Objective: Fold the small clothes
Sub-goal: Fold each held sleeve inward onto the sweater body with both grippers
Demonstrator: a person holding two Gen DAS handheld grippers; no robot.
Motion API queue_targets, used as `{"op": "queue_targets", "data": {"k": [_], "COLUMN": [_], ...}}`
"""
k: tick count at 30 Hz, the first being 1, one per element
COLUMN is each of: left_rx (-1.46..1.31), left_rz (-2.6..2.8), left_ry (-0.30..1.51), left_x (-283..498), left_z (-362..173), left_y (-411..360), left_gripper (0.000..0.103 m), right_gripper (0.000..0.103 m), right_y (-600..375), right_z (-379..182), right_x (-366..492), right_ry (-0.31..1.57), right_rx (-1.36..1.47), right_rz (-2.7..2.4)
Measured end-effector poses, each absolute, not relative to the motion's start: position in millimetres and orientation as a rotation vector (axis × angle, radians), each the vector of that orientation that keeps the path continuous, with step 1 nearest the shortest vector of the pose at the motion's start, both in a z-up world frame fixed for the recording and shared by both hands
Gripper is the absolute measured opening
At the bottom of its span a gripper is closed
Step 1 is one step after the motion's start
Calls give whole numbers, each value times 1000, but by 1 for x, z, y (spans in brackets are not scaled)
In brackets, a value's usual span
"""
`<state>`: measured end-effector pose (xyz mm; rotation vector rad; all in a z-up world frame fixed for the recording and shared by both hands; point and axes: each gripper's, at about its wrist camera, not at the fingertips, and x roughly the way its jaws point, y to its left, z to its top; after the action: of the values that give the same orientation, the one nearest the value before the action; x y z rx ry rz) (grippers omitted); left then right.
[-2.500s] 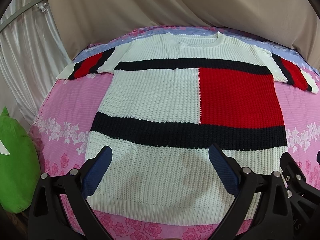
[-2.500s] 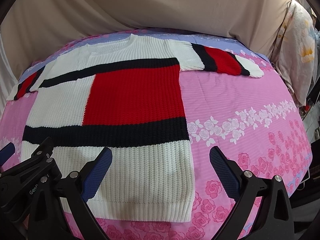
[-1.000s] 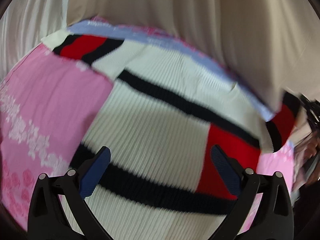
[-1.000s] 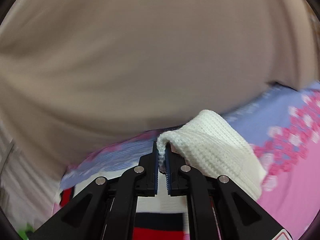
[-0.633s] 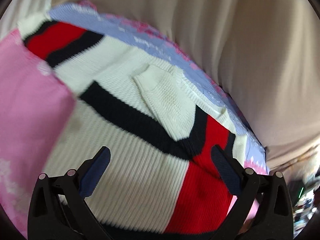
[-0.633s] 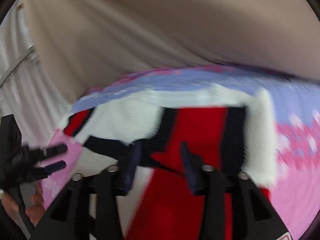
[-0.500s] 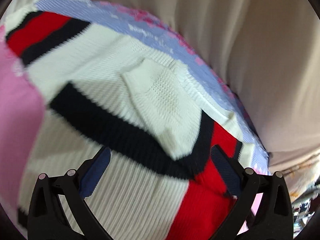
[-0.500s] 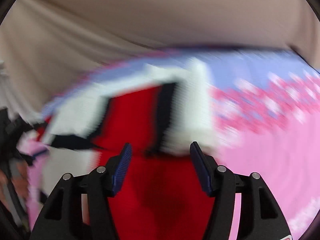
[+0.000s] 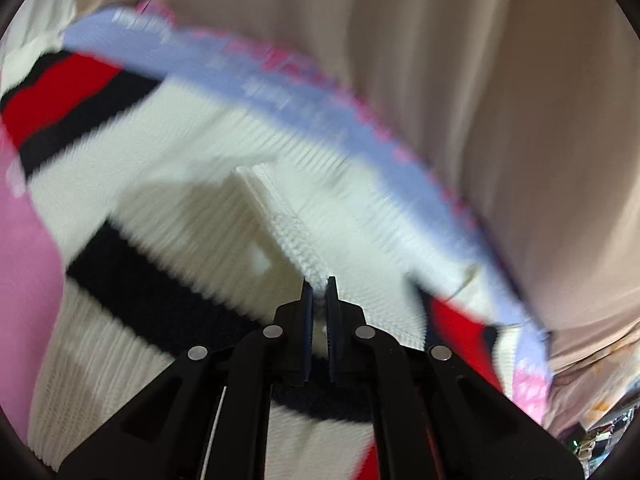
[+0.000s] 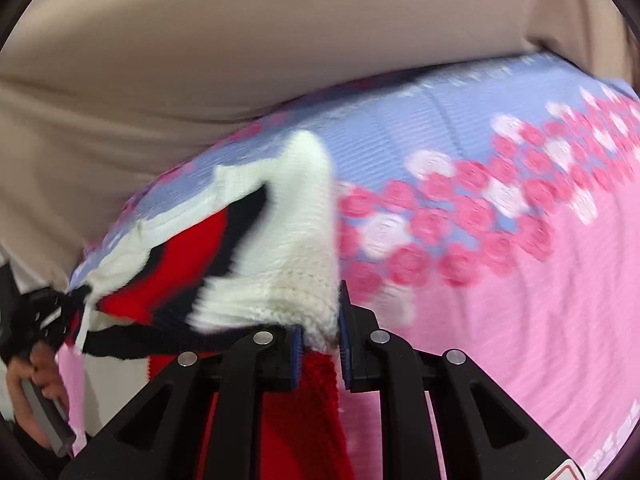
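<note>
While the frames are smeared by motion, the layout can be read well enough: a pink floral bedspread [image 10: 520, 300] with a lilac band along its far edge is spread beneath a beige curtain [image 10: 240, 60], and on it the knitted sweater [image 9: 192, 168] is laid, white with navy bands and red blocks. In the left wrist view the body of the garment is seen stretching away toward the far edge of the bed, with one striped sleeve [image 9: 60, 96] extended to the upper left. The folded-in white sleeve end [image 9: 280, 216] is pinched in the left gripper [image 9: 319, 292], whose jaws are closed down to a narrow slit with the knit rising directly from between them and running forward, away from the camera. The right gripper [image 10: 320, 332] is likewise closed on the garment, a thick white wad at the red-and-navy shoulder region being held between its blue pads [image 10: 345, 320]; the cloth is drawn leftward from there toward the other tool, seen at the left edge with the person's hand [image 10: 24, 376] on its handle. It is judged that a side fold is in hand, with the left gripper nearer the collar centre and the right at the outer edge. The coming move is judged to turn on the held edge being carried across the garment's long axis, collar to hem, both grips kept level so that the crease is laid straight. The hem is not shown clearly.
</note>
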<state>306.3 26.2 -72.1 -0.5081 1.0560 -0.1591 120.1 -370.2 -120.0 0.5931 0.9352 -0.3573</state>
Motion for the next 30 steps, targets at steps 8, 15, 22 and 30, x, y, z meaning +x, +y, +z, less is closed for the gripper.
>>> {"op": "queue_targets", "data": {"k": [8, 15, 22, 30], "left_rx": [-523, -528, -580, -877], "left_rz": [-159, -178, -173, 226], "left_ry": [1075, 1065, 1036, 873], "left_x": [297, 300, 284, 328], "left_z": [-93, -98, -79, -70], "left_y": [25, 34, 84, 312], "left_gripper": [5, 6, 7, 51], "right_gripper": [17, 24, 6, 53], "right_y": [-368, -326, -318, -272], "right_z": [-98, -50, -99, -63], "right_x": [111, 116, 159, 106], "right_ry": [949, 837, 1004, 966], "right_rx": [542, 448, 350, 321], "right_rz": [-356, -332, -381, -401]}}
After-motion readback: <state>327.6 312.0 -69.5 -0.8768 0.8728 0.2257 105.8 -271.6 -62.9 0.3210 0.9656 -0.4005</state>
